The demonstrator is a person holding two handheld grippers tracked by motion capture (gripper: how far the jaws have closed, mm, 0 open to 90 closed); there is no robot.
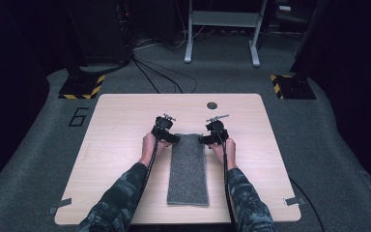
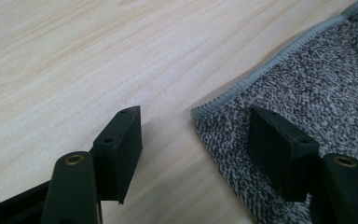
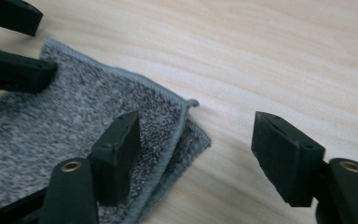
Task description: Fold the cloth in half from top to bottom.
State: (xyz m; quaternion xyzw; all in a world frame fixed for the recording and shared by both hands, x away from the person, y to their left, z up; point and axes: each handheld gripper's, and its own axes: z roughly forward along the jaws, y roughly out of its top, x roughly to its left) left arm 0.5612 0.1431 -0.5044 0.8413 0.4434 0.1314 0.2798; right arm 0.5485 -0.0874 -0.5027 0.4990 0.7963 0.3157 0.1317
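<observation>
Grey towel (image 1: 188, 169) folded on table (image 1: 116, 145) | both jaws part-open straddling far corners, gripping nothing | floor mark "6" (image 1: 78, 116)

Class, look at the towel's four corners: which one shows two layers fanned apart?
The far right corner by the right gripper; the far left corner looks like one edge.

Pale wooden table (image 1: 121, 145); a folded grey towel (image 1: 188, 169) lies on it

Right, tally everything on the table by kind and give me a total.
Grey folded towel: 1
Black two-jaw grippers: 2, the left gripper and the right gripper, one at each far corner of the towel
Dark round spot near the table's far edge: 1
Total: 4
</observation>
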